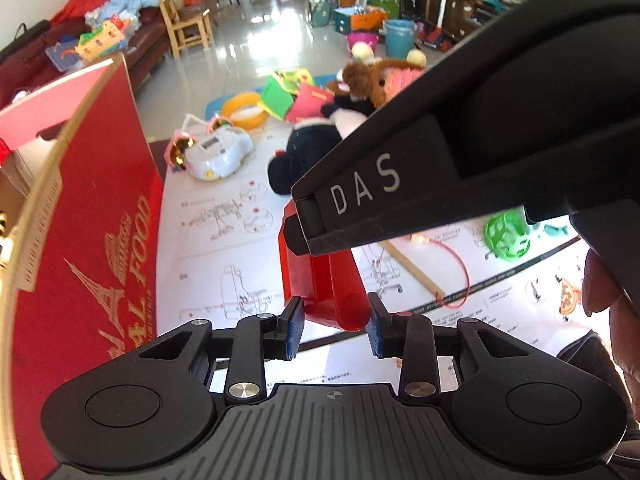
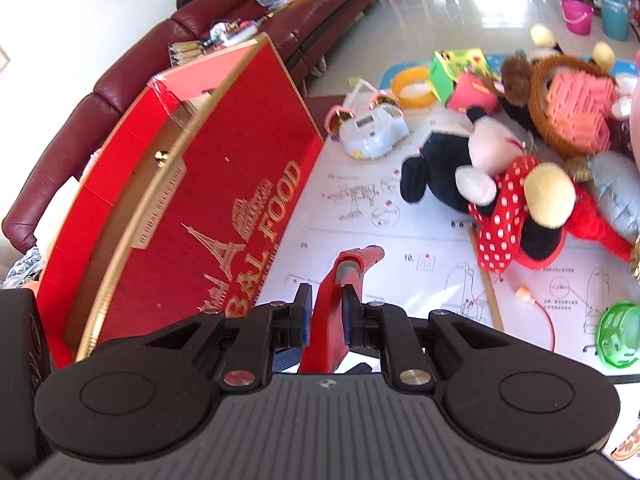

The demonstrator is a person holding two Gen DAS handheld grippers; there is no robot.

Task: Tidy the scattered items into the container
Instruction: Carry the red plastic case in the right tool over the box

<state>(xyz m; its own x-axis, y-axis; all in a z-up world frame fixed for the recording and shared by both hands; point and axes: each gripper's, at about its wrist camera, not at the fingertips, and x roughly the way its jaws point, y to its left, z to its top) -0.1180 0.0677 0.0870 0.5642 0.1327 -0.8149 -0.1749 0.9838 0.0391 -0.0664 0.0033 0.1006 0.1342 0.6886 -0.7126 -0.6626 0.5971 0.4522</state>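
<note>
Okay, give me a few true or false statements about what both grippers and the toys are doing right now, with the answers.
1. Both grippers hold the same red plastic piece. True.
2. The red box stands on the right of the toys. False: on the left.
3. The mouse plush wears a polka-dot dress. True.
4. The green ball is between the right gripper fingers. False: it lies apart on the paper sheet.

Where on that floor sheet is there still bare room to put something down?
Bare sheet lies between the red box, the white toy and the mouse plush. A smaller patch sits between the stick and green ball, crossed by a red cord. Behind the plush, toys are piled tight.
</note>
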